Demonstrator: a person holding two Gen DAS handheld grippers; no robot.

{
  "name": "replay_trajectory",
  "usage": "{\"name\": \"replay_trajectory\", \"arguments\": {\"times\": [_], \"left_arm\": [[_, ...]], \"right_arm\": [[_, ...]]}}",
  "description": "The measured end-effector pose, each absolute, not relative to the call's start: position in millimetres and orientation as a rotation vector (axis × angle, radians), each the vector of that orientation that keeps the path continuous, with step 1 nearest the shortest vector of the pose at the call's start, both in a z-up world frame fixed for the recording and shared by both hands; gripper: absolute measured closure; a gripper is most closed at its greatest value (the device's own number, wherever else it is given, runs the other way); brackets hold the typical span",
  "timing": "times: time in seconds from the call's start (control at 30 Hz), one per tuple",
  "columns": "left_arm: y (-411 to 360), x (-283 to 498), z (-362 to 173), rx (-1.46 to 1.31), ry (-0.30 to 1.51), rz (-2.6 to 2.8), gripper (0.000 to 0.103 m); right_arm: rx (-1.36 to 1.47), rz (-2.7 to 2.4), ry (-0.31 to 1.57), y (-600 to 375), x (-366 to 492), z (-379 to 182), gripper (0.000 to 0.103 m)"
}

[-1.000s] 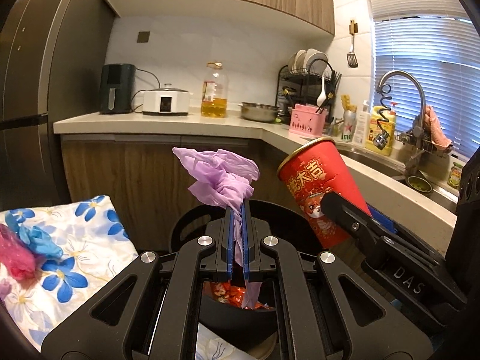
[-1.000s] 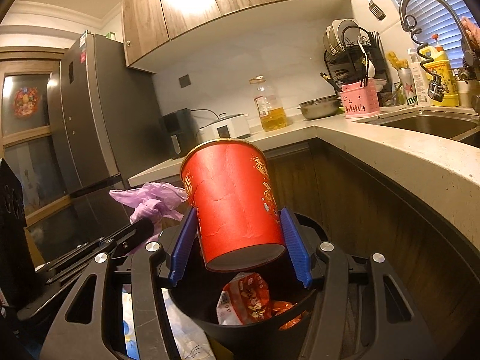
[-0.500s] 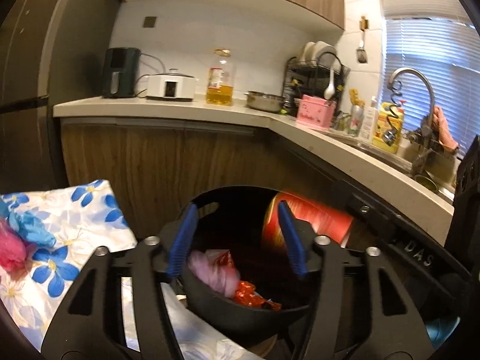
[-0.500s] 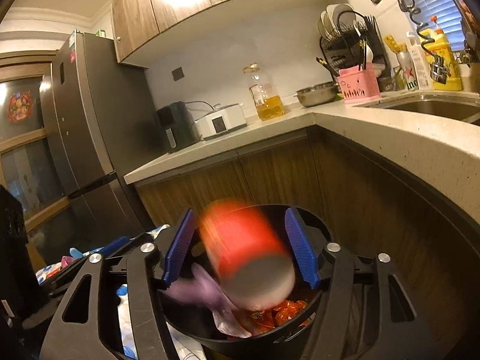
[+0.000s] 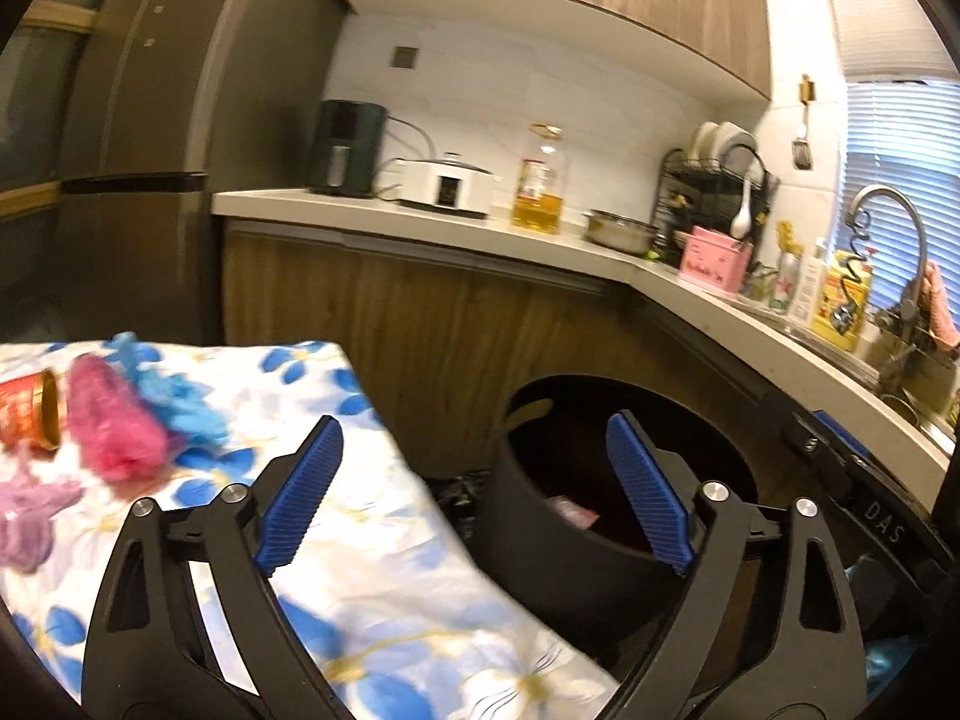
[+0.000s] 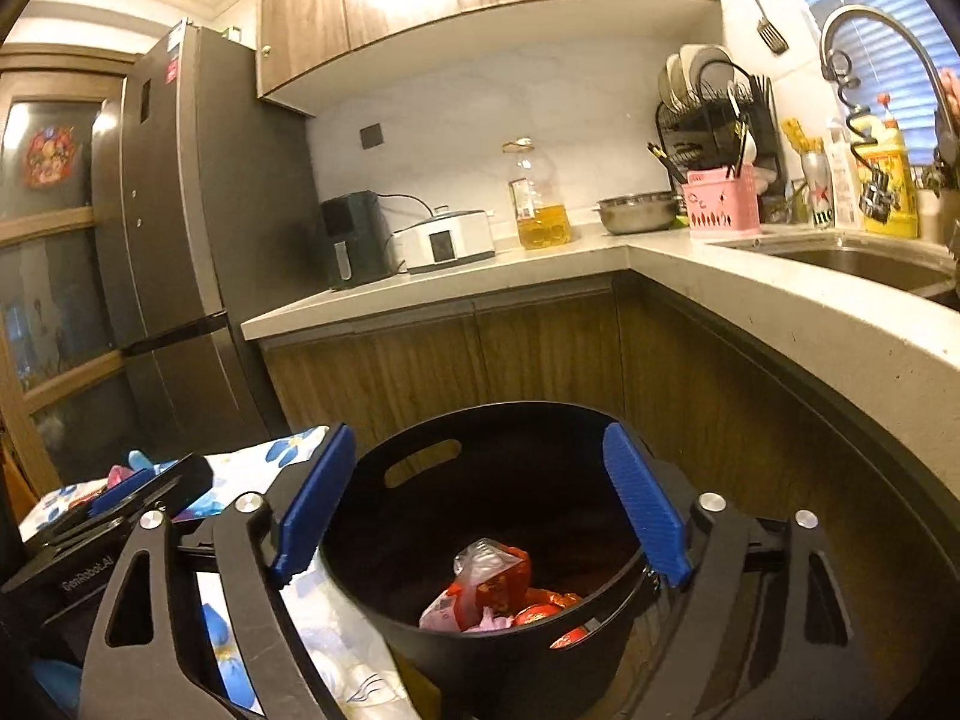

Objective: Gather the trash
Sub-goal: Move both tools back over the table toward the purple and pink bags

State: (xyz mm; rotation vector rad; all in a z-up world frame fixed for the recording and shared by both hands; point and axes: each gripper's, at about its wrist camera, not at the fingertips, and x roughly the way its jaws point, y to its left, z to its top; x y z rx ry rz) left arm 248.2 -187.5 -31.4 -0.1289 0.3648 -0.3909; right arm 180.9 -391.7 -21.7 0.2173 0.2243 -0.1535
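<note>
A black bin (image 6: 540, 480) stands on the floor by the cabinets. It holds red wrappers (image 6: 492, 582) and a red cup partly hidden low at the rim. My right gripper (image 6: 480, 510) hovers over the bin, its jaws opening with nothing between them. My left gripper (image 5: 474, 492) is also opening and empty, between the bin (image 5: 540, 558) and a floral-clothed table (image 5: 372, 540). On that cloth lie a tipped red cup (image 5: 24, 414), a pink bag (image 5: 114, 426), a blue glove (image 5: 162, 390) and a purple bag (image 5: 30, 516).
A stone counter (image 6: 780, 324) curves around the right and back, with a sink (image 6: 870, 264), a pink caddy (image 6: 720, 204), an oil bottle (image 6: 540, 204) and appliances. A dark fridge (image 6: 180, 270) stands at the left. The right gripper's body (image 5: 876, 522) is close on the right.
The left gripper let go of the purple bag, opened and swung left toward the table. The right gripper released the red cup, which fell into the bin, and its jaws spread wider.
</note>
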Motion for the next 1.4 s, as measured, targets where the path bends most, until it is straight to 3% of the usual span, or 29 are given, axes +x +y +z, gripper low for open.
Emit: {"name": "replay_trajectory", "arguments": {"times": [0.67, 1.17, 1.23, 1.33, 1.4], "left_arm": [[-36, 193, -46, -0.098, 0.338, -0.007, 0.013], [53, 233, -84, -0.204, 0.484, 0.168, 0.013], [59, 242, -90, -0.242, 0.523, 0.159, 0.017], [67, 255, -100, -0.286, 0.588, 0.140, 0.031], [71, 262, -108, -0.316, 0.638, 0.119, 0.051]], "right_arm": [[0.197, 0.043, 0.237, -279, 179, -24, 0.020], [0.148, 0.213, 0.282, -179, 224, -33, 0.020], [0.143, 0.222, 0.291, -169, 231, -35, 0.020], [0.137, 0.241, 0.311, -154, 245, -40, 0.020], [0.126, 0.249, 0.327, -143, 255, -45, 0.023]]}}
